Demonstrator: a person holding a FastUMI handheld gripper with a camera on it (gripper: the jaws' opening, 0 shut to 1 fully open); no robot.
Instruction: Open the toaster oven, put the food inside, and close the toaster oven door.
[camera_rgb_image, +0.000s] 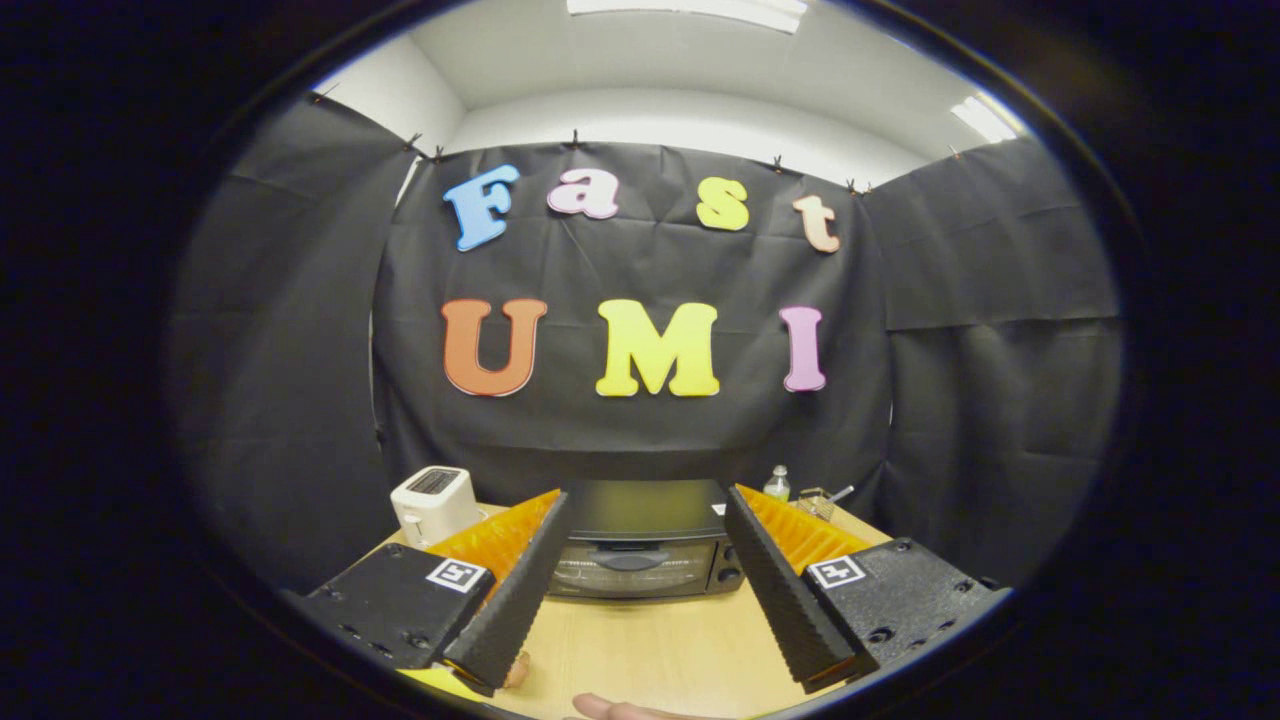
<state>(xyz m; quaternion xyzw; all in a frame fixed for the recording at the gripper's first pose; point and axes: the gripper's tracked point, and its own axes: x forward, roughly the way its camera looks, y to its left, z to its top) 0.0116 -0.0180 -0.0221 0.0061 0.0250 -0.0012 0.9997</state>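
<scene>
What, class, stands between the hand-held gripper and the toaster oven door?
Nothing visible. The hand-held gripper is open, its fingers spread, and bare table runs between them to the closed toaster oven just ahead. The white toaster sits off to one side.

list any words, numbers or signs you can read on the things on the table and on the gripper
No readable words or numbers.
Gripper, fingers open: a square black-and-white marker on each side, patterns, not text.
Toaster oven, door closed: marks by its knobs too small to read.
White toaster and bottle: too blurred to read.
</scene>
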